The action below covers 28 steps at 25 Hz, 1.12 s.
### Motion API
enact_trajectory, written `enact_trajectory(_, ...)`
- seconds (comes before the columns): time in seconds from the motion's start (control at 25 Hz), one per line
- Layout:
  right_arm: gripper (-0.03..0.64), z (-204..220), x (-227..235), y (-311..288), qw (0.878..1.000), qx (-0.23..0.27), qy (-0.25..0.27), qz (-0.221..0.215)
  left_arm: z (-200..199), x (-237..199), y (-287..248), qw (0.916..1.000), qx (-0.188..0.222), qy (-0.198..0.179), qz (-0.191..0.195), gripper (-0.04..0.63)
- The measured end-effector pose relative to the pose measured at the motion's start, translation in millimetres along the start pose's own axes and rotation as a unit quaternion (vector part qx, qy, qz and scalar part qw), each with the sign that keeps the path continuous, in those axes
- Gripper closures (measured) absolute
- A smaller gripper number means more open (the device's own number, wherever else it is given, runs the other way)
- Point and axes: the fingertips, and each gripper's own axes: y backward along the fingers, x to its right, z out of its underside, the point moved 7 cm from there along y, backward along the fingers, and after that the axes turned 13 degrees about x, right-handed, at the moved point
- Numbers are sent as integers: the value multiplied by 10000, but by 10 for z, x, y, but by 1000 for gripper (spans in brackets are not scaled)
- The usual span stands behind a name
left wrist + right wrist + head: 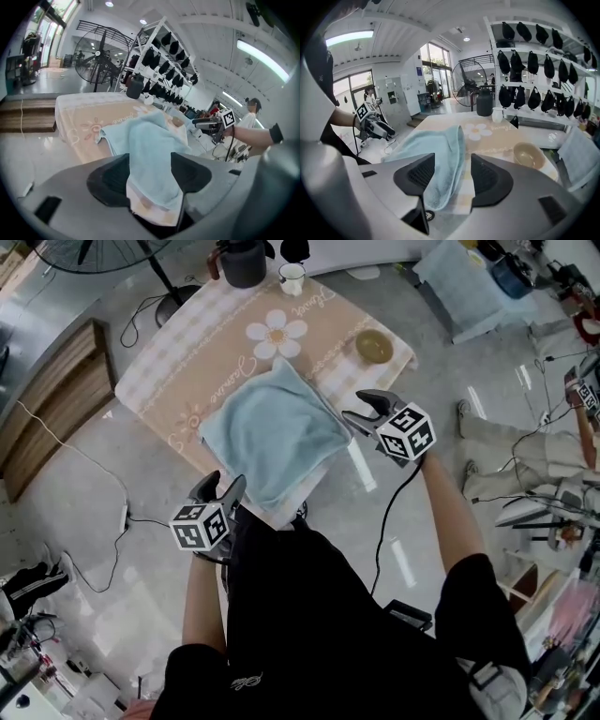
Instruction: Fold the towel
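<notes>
A light blue towel (275, 432) lies folded on the table's peach flower-print cloth (178, 367), and its near corner hangs over the front edge. My left gripper (225, 489) is open just off that near-left corner, clear of the cloth. My right gripper (367, 409) is open beside the towel's right corner, also not touching it. In the left gripper view the towel (154, 140) shows past the open left gripper (149, 161), with nothing pinched. The right gripper view has the towel (436, 150) lying beyond the open right gripper (452, 161).
A tan bowl (374, 345), a white cup (292, 277) and a dark jug (243, 262) stand at the table's far side. A floor fan (94, 254) and a wooden platform (47, 409) are to the left. Cables cross the floor, and a second table (469, 287) stands at the right.
</notes>
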Motion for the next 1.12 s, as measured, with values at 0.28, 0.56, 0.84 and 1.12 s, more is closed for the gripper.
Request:
enact_trajectory(0.28,397,-346,-77,-541,9997,-27,112,-233,-316,-429,-178,9977,353,551,-202,334)
enact_trajectory(0.56,397,-521,31,-1089,9991,-223,100,-351,-456,-767,-416,9943,337,967,-288,334)
enact_trajectory(0.84,397,-600,215,-1574,9979,-432,-411,-239,-512,-1179,-691,9929,7,1146,-312,336)
enact_trajectory(1.12,399,-626,311,-1954,9909,-757,-1073,-304,-532,-1449,-935,9871,-176,1539,-408,344)
